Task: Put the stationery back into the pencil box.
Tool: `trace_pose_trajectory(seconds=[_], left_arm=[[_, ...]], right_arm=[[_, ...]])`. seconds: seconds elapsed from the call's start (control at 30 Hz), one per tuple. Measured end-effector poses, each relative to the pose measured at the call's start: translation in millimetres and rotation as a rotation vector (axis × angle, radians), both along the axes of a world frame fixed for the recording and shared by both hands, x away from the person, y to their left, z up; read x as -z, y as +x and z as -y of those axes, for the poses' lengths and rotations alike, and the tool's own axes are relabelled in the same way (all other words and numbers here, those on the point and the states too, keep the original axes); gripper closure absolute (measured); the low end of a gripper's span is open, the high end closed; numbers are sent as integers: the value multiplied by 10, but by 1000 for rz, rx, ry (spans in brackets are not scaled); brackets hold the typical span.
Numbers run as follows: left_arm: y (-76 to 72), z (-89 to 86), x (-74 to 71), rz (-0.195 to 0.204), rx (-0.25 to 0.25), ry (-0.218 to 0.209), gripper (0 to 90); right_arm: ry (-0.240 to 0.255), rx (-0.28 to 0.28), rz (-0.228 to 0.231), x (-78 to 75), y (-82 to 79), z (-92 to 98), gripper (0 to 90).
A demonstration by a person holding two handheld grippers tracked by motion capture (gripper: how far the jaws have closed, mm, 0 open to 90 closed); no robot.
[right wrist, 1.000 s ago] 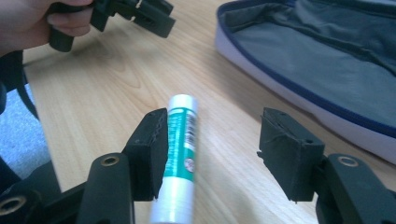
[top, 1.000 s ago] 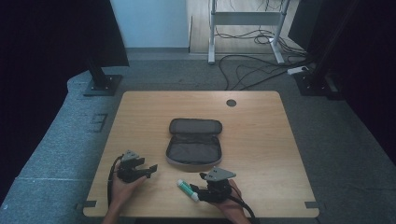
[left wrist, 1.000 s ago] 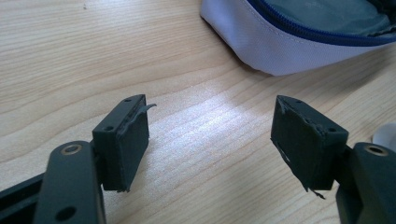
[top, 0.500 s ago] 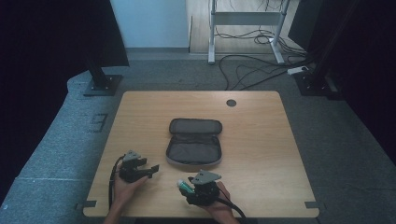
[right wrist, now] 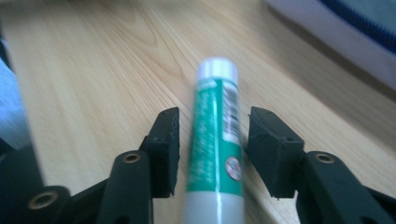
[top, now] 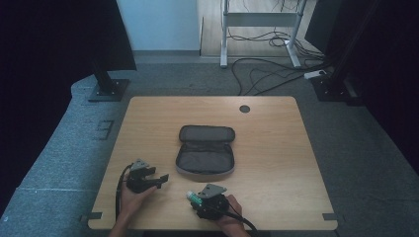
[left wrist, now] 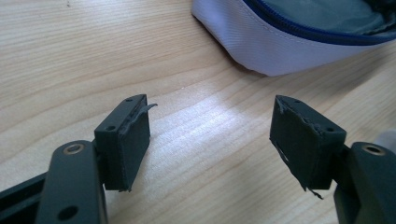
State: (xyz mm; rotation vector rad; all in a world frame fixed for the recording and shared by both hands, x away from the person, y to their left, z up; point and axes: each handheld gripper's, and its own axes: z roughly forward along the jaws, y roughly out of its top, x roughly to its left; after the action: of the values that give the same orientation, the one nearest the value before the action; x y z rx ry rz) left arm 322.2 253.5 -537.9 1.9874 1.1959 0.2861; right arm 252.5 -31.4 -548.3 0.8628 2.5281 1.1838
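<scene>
Grey carpet runs round the wooden surface (top: pixel 276 148), with dark screens at either side of the room and a tangle of cables on the floor beyond its far edge. Taking the open pouch (top: pixel 206 150) as the landmark, it lies flat near the middle of the surface, unzipped, its grey lining showing and its lid half folded back toward the far edge; in the left gripper view its pale outer wall and blue zip (left wrist: pixel 299 23) fill the upper right corner. A small dark round hole (top: pixel 244 108) sits in the surface beyond the pouch, toward the far edge. On the near side of the pouch and off to its left, the person's left hand rests on the surface holding the left claw (top: pixel 160 178), which points across toward the pouch's near corner; its jaws stand wide apart with only bare wood between them, clear of the pouch. On the near side of the pouch, a little right of that, the right hand holds the right claw (top: pixel 193 197) low over the surface by the near edge. A green-and-white glue stick (right wrist: pixel 215 135) lies on the wood between its jaws, white cap pointing away toward the pouch's side. Those jaws have just been closing and stand narrow either side of the stick, a thin gap visible on each side, so the pads are not pressing on it.
</scene>
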Motion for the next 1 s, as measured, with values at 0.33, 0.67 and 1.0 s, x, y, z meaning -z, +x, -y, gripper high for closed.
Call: trace_pose_trajectory(seconds=[0.33,0.67,1.0], left_arm=[[-24,5,-40,5,0,4,294],[-13,-48,-46,-2,-18,-4,300],[-14,-7,-27,-9,-5,3,301]], right_arm=[[-23,22,18,1,-32,33,650],[49,23,50,-198,-1,97,651],[117,63,90,-438,150,211,652]])
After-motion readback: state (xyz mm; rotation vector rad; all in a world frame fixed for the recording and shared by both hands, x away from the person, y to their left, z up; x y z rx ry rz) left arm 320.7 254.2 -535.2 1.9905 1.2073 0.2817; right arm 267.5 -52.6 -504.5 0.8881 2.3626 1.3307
